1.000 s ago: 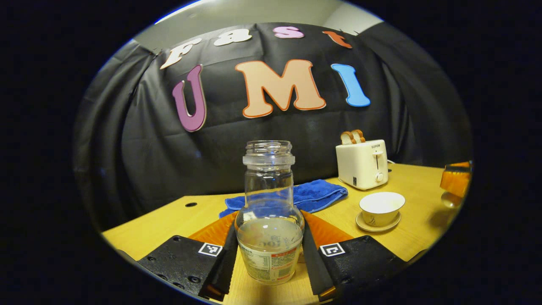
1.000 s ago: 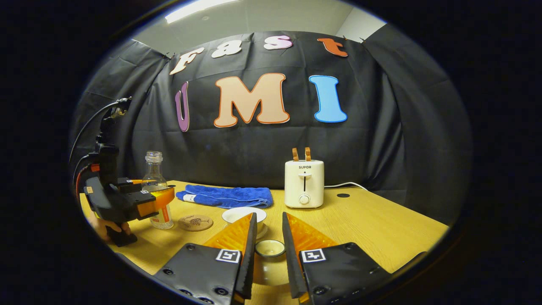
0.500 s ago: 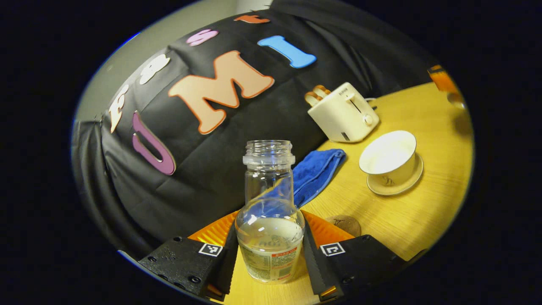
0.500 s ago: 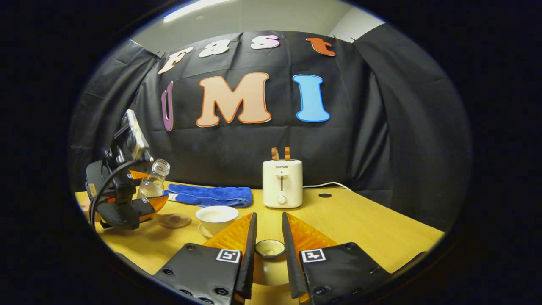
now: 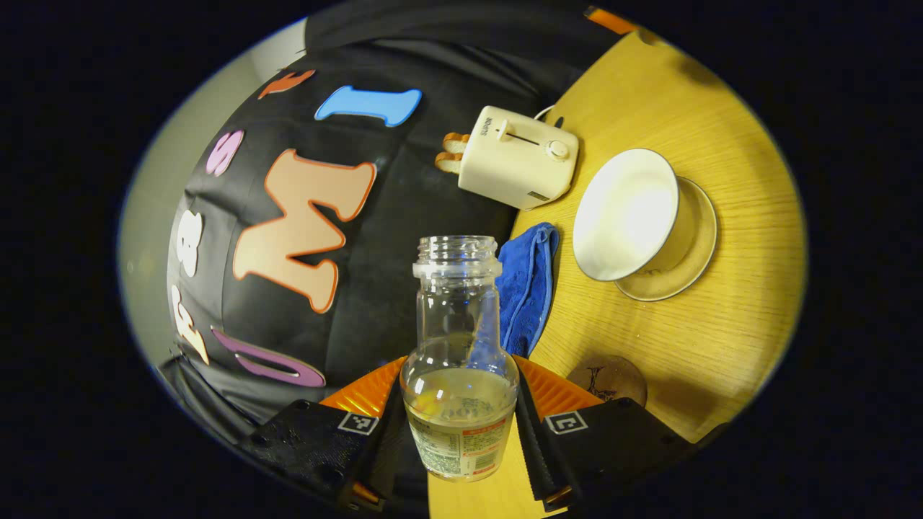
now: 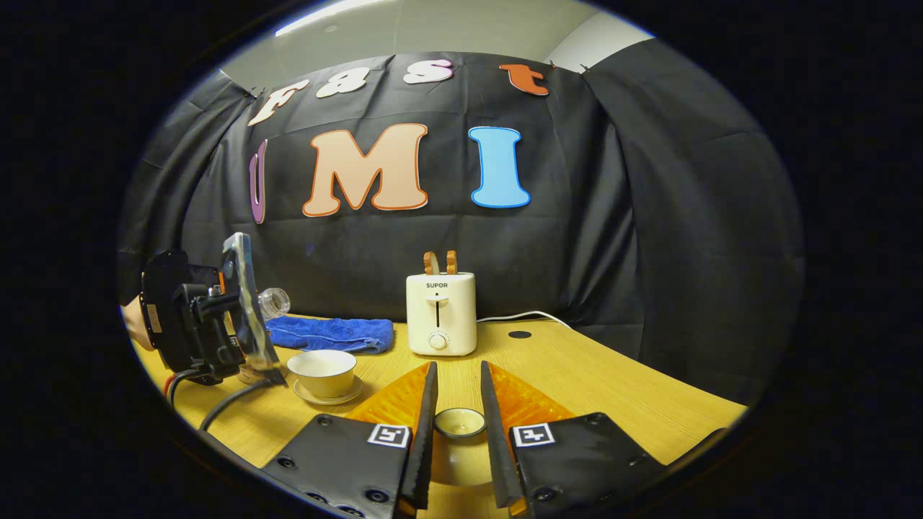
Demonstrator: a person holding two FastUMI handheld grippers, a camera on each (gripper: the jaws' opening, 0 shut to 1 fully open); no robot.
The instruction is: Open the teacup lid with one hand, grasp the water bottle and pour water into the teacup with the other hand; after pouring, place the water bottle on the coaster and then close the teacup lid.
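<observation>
Bottle (image 5: 459, 360), clamped in the left hand-held gripper (image 5: 456, 432), tips toward the uncovered teacup (image 5: 626, 213) to pour; the right hand-held gripper (image 6: 458, 432) seemingly pinches the lid (image 6: 458, 423) aside.

There are one bottle (image 5: 459, 360), one teacup (image 5: 626, 214) on one saucer (image 5: 692, 252), one lid (image 6: 459, 424), one coaster (image 5: 607, 378), one blue towel (image 5: 528, 281), one toaster (image 5: 518, 156) holding two toast slices (image 6: 440, 262), and two grippers (image 5: 458, 440) (image 6: 458, 440).
</observation>
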